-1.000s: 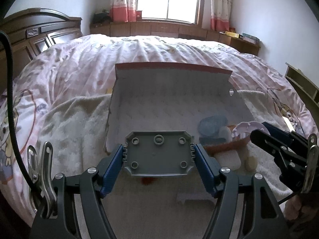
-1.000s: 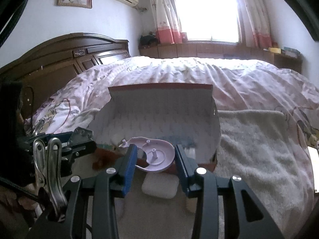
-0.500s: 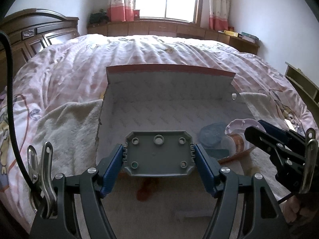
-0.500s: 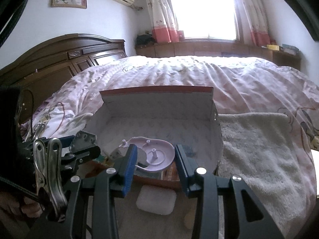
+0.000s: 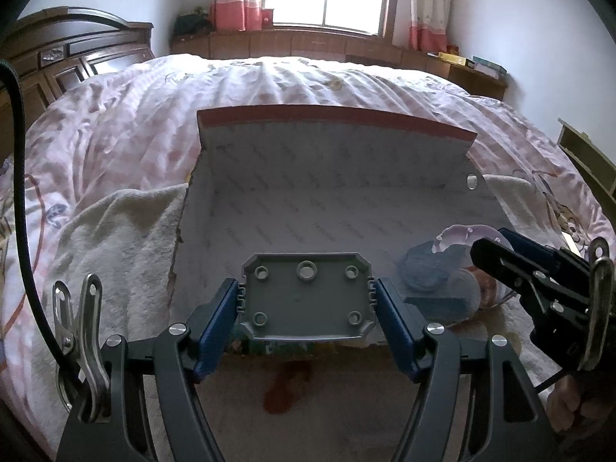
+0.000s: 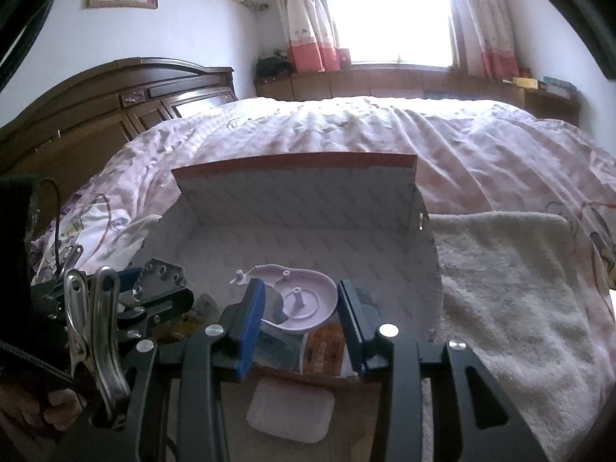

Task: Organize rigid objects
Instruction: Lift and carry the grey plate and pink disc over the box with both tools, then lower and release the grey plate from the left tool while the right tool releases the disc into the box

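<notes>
Gripping ribbed grey plate [image 5: 307, 300] (rigid), lilac shell [image 6: 298, 302]

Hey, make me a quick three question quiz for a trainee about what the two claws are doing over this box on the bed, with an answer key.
1. True or false: the left claw is shut on the grey plastic plate.
2. Multiple choice: what does the right claw hold? A) a white pad B) a lilac round plastic part C) nothing
3. Fill in: both held pieces hang over the open ____ on the bed.

Key
1. True.
2. B, the lilac round plastic part.
3. Cardboard box; the white pad lies outside it, in front of its near wall.
</notes>
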`<state>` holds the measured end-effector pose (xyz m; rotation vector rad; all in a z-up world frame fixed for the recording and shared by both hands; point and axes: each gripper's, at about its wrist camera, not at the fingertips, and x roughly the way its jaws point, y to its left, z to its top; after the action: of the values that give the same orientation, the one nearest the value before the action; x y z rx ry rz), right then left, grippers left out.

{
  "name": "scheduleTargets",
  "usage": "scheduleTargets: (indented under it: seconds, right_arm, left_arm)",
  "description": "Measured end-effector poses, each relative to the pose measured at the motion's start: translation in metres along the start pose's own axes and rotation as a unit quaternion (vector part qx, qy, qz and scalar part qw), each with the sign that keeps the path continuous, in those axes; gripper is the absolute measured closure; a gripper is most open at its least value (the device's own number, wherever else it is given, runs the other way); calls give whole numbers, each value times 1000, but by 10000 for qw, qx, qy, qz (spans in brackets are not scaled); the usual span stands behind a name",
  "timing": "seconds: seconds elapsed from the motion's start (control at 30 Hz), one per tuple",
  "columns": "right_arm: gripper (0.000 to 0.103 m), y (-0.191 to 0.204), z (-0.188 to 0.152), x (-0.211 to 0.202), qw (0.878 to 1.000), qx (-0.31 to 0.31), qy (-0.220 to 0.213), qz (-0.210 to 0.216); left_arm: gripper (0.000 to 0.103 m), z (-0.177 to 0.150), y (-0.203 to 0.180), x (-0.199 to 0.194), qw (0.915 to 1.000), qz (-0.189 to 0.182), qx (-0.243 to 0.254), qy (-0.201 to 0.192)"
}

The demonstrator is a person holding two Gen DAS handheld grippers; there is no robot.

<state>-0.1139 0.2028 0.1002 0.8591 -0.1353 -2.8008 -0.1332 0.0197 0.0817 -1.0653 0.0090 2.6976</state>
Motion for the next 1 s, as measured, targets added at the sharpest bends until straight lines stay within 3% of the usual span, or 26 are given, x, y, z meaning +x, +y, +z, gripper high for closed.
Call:
scheduleTargets:
  seconds: [0.43, 1.0]
  right_arm:
    - [63, -11, -5, 25, 9992, 156, 335, -120]
    - [63, -12, -6, 27, 9986, -35, 423, -301]
  left_arm:
    - [31, -3, 1, 20, 9997, 92, -41, 205]
    - [31, -7, -3, 18, 9996, 54, -31, 259]
